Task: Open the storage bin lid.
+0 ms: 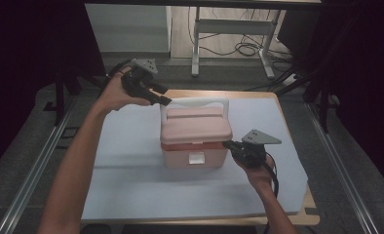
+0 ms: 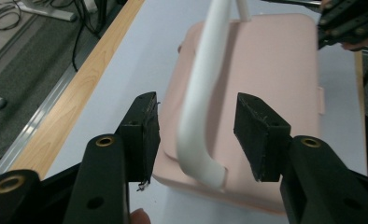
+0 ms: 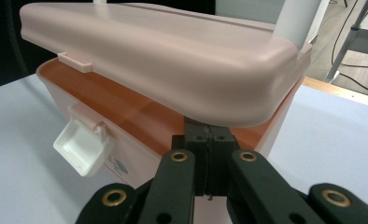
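At the far left, our left gripper (image 1: 157, 95) stands spread around the white handle (image 2: 198, 98), which runs upright between the pads without touching either. The pink box (image 1: 196, 136) sits mid-table on the white sheet (image 1: 126, 180), its front latch (image 3: 81, 144) flipped loose and the lid (image 3: 163, 56) lifted off the rim. On the right, our right gripper (image 1: 231, 145) is pressed together, wedged under the lid's edge. We judge unlatching done and full opening left.

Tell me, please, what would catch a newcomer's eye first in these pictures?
A pink box sits mid-table with its white handle raised. The left gripper stands open around that handle, touching nothing. The right gripper, shut, is tucked under the lid's corner.
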A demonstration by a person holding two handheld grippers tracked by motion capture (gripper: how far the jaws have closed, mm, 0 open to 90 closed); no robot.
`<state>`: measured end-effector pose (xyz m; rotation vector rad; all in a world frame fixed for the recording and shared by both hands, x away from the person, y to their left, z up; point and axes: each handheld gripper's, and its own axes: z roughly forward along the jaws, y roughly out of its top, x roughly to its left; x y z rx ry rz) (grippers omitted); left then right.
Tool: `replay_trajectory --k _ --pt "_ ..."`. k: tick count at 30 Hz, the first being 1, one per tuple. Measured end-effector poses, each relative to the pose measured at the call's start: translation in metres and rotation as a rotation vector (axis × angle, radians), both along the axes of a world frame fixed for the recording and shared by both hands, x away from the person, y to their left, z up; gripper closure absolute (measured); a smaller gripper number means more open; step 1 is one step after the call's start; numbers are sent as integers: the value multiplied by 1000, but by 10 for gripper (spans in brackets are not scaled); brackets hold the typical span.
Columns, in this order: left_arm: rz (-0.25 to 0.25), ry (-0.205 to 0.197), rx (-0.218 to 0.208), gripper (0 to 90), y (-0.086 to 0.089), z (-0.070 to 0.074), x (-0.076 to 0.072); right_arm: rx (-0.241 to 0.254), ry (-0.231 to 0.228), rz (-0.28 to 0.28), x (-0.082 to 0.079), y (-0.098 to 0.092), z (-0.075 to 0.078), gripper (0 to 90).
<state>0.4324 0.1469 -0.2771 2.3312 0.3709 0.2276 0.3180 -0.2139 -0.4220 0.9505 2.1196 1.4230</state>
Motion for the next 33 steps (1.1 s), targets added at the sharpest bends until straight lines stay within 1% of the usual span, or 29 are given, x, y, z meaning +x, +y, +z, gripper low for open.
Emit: replay_trajectory --k 4,5,10,14,17,20,21,23,27,28,30,33 --pt "17 -16 -15 484 12 4 -15 -4 2 1 0 -1 0 900" --pt "32 -10 -18 483 15 4 -21 -4 3 1 0 -1 0 900" --pt "58 2 -35 479 26 -2 -38 -6 8 2 0 0 1 900" --pt "89 8 -58 478 34 -15 -51 -7 10 3 1 0 1 900" --pt "95 11 -73 477 39 -30 -60 -7 11 2 1 0 2 900" --pt "96 8 -75 495 42 -44 -68 -4 12 1 0 1 2 900" --pt "103 3 -67 503 42 -51 -71 -5 12 2 0 1 2 900" --pt "119 -2 -69 550 42 -60 -77 -9 10 2 1 1 2 900" --pt "123 -13 -88 704 44 -73 -87 -8 13 -2 1 2 3 900" --pt "123 -9 -100 740 44 -76 -89 -9 12 -1 1 2 4 900" --pt "117 -2 -104 802 43 -82 -93 -10 13 -3 1 2 4 900" --pt "119 4 -124 871 41 -91 -100 -9 14 -4 1 2 4 900"
